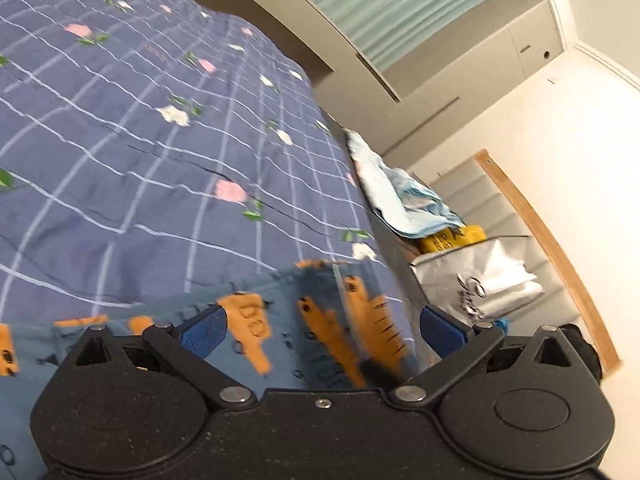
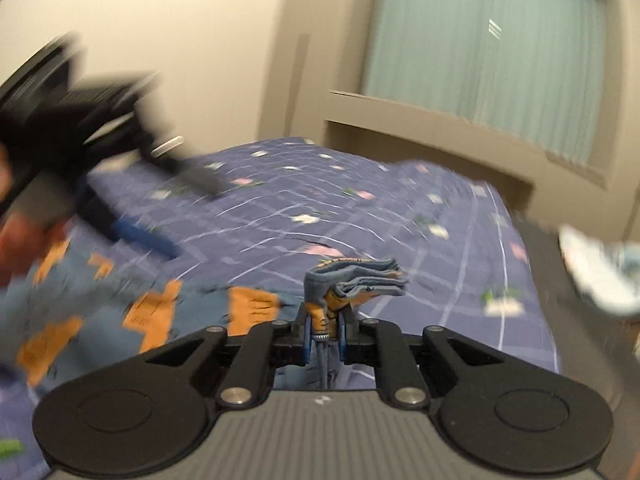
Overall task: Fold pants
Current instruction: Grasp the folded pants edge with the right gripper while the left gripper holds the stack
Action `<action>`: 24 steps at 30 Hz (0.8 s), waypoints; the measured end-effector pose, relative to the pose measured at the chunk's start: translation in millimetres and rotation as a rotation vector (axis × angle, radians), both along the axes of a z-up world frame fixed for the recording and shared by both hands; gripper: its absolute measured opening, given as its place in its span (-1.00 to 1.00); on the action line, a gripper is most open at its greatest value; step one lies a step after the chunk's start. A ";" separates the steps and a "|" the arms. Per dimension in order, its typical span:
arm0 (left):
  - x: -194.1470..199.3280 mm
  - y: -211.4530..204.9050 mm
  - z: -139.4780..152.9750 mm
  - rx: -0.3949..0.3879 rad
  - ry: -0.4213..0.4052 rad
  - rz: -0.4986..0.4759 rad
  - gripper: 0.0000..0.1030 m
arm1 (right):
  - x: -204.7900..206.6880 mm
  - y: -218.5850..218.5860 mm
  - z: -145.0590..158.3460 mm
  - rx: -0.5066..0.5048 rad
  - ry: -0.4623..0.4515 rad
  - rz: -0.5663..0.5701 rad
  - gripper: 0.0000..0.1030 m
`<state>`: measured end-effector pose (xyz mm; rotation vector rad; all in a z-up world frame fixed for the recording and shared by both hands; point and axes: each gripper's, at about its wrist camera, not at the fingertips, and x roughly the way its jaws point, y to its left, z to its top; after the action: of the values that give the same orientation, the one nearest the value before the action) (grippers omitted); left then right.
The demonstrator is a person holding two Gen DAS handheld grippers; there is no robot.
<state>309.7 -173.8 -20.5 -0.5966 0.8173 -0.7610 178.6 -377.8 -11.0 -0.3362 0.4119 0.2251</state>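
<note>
Right tongs clench pants; left tongs released.
Soft, light, floppy cloth (bunched hem): grip edges near bed corner.

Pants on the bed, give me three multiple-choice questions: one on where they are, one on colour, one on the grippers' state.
1. Where do the pants lie?
A. on the checked bedspread
B. on a chair
C. on the floor

2. What colour are the patches on the pants?
A. pink
B. orange
C. white

3. Which gripper is clamped on the pants?
A. left gripper
B. neither
C. right gripper

Answers: 1 A, blue cloth spreads over the bedspread. 2 B, orange shapes on blue fabric. 3 C, its pads pinch a bunched edge; the left's jaws stand wide apart.
</note>
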 end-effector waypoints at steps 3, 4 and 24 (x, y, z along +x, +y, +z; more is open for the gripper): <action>-3.7 -5.6 -5.0 0.010 0.016 -0.034 0.99 | -15.2 30.5 -8.4 -0.125 -0.009 0.069 -0.73; -4.8 -6.0 -8.6 0.010 0.025 -0.040 0.99 | -21.5 41.7 -13.7 -0.176 -0.010 0.098 -0.73; -21.5 16.1 -57.3 -0.004 0.246 0.045 0.79 | -35.5 57.4 -37.5 -0.131 0.043 0.139 -0.73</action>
<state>288.1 -157.7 -77.8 -0.7193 1.0249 -0.6557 143.2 -320.4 -48.5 -0.4899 0.4470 0.3420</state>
